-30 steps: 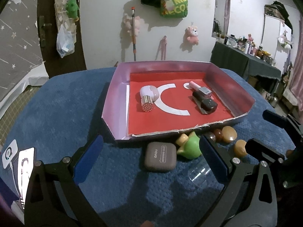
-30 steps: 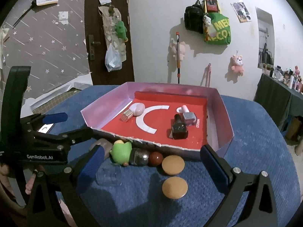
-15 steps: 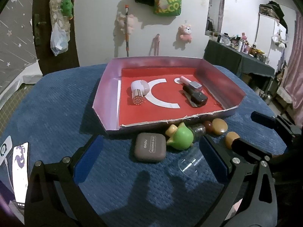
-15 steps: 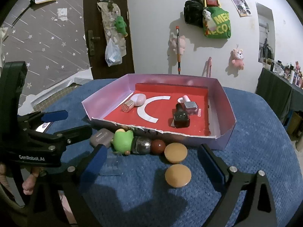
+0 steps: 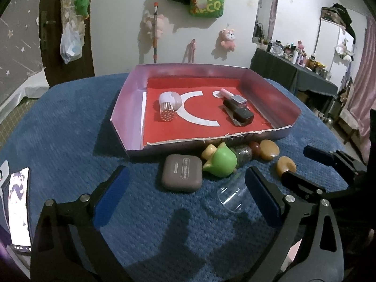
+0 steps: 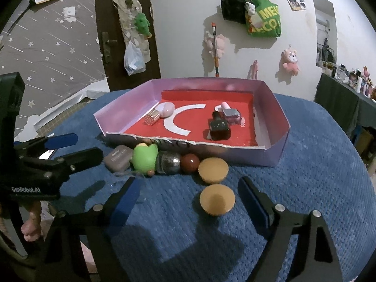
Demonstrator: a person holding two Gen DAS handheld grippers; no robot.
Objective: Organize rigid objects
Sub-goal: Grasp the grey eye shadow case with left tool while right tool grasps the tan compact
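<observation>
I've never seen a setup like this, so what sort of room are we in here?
Probably a lived-in bedroom at home, not a lab: plush toys and a green bag hang on the wall, a side table crowded with bottles stands behind, and the work surface is a blue blanket.

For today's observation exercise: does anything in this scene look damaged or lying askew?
Yes. The tray's near edge is torn and ragged. In front of it a clear plastic cup lies tipped on its side on the blue cloth.

The left tool (image 5: pixel 185 197), jaws wide and just closing slightly, hovers with a brown case (image 5: pixel 182 173) and clear cup (image 5: pixel 231 193) between its fingers, untouched.
</observation>
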